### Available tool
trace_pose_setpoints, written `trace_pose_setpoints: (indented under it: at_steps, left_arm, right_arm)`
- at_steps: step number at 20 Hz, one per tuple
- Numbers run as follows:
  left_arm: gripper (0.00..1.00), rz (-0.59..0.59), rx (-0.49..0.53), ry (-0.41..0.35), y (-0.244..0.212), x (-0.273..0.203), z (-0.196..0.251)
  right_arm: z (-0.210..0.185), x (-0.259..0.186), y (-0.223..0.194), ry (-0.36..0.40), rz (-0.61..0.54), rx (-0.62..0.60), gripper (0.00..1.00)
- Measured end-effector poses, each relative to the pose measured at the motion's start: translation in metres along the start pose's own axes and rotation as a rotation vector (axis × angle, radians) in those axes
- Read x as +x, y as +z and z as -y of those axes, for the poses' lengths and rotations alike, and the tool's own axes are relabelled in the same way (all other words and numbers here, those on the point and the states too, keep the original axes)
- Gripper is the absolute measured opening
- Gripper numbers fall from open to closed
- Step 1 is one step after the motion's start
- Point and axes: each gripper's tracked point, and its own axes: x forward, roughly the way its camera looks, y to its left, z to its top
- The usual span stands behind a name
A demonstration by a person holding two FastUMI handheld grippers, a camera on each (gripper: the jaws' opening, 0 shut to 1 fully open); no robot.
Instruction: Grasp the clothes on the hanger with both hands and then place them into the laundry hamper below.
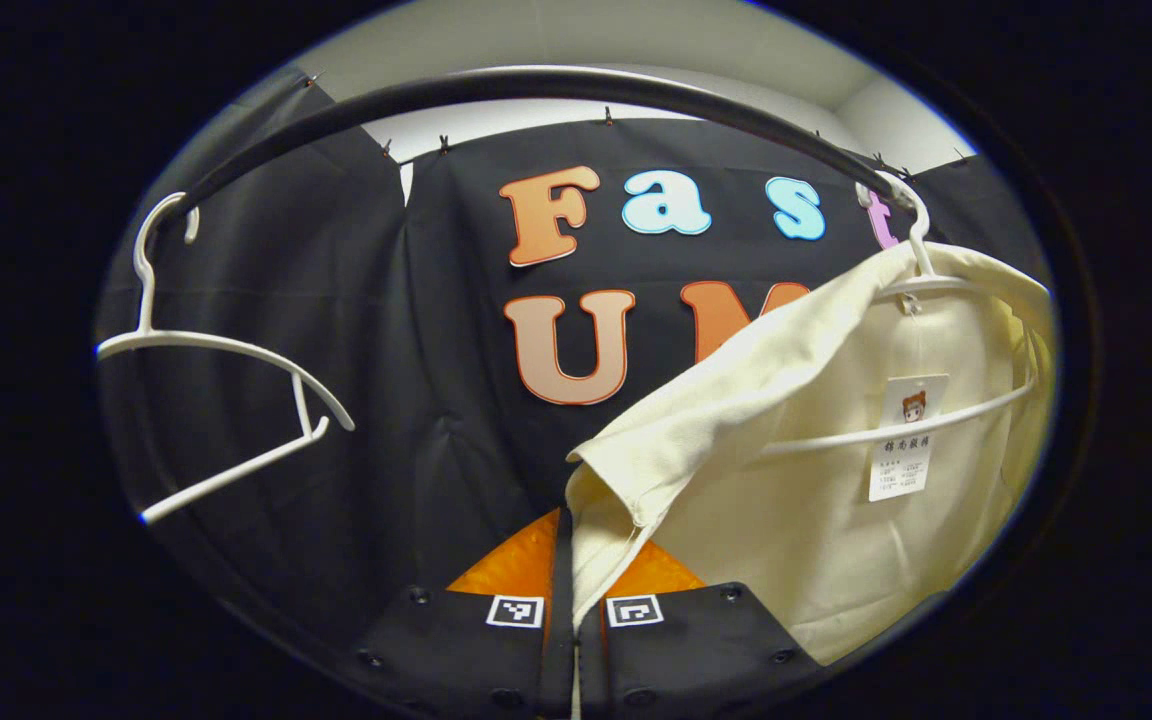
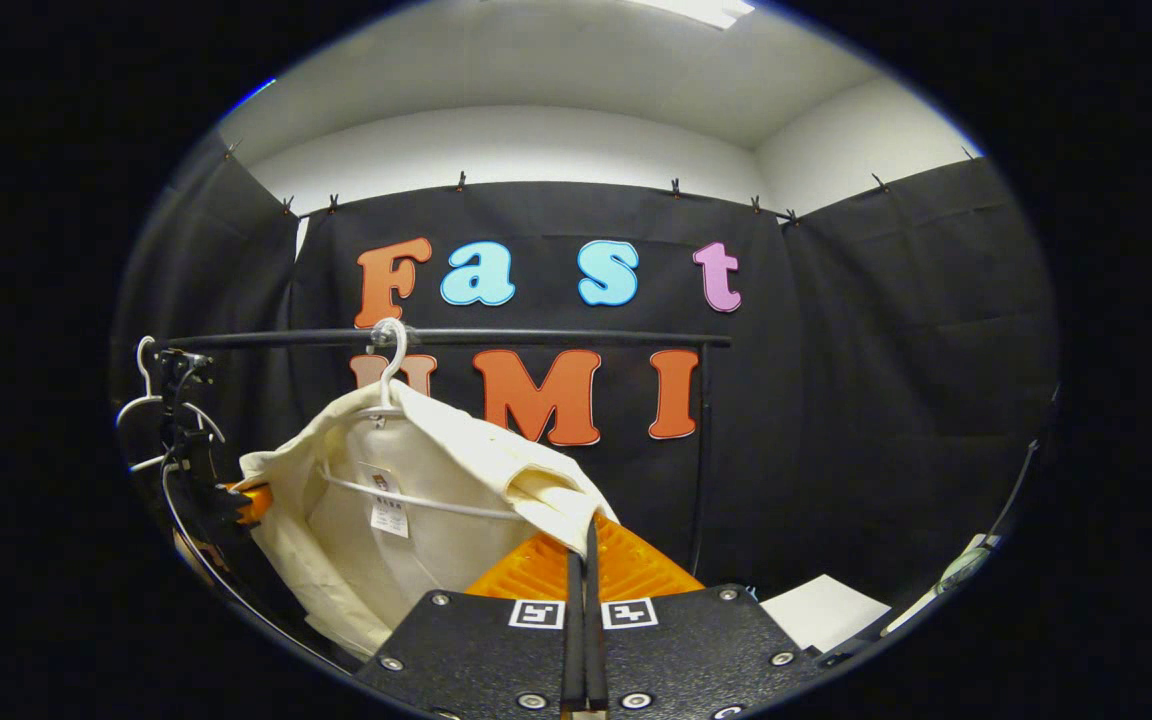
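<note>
1. Empty white hanger (image 1: 226,390) at far left of the left gripper view, hooked on the black rail (image 1: 536,88); tilted, bare, out of the work.
2. Left gripper (image 1: 576,560) clenched on the cream shirt's (image 1: 816,520) shoulder edge, fabric caught between the two fingers and drawn taut toward the camera; judged a pull to slide that shoulder off.
3. Shirt hanging on a second white hanger (image 1: 921,400), garment tag (image 1: 906,440) facing inward; tag print too small to make out.
4. In the right gripper view, same cream shirt (image 2: 406,530) under the rail (image 2: 436,339), left gripper (image 2: 241,500) at its far edge.
5. Right gripper (image 2: 586,560) closed on the near shoulder fold, both fingers pinching cloth; paired grips spread the shirt.
6. Laundry hamper below the frames; shirt hem cut off; drop path unjudged.
</note>
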Motion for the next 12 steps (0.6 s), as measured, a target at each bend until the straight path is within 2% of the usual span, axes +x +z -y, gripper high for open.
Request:
trace_pose_setpoints:
  at_steps: [7, 12]
  left_arm:
    - [0.09, 0.061, 0.028, 0.028, 0.029, -0.01, -0.021]
    - [0.09, 0.058, -0.008, 0.015, 0.033, -0.003, -0.029]
  right_arm:
    - [0.015, 0.01, 0.019, -0.003, 0.031, -0.072, 0.0]
    - [0.028, 0.034, 0.019, 0.029, 0.016, -0.062, 0.0]
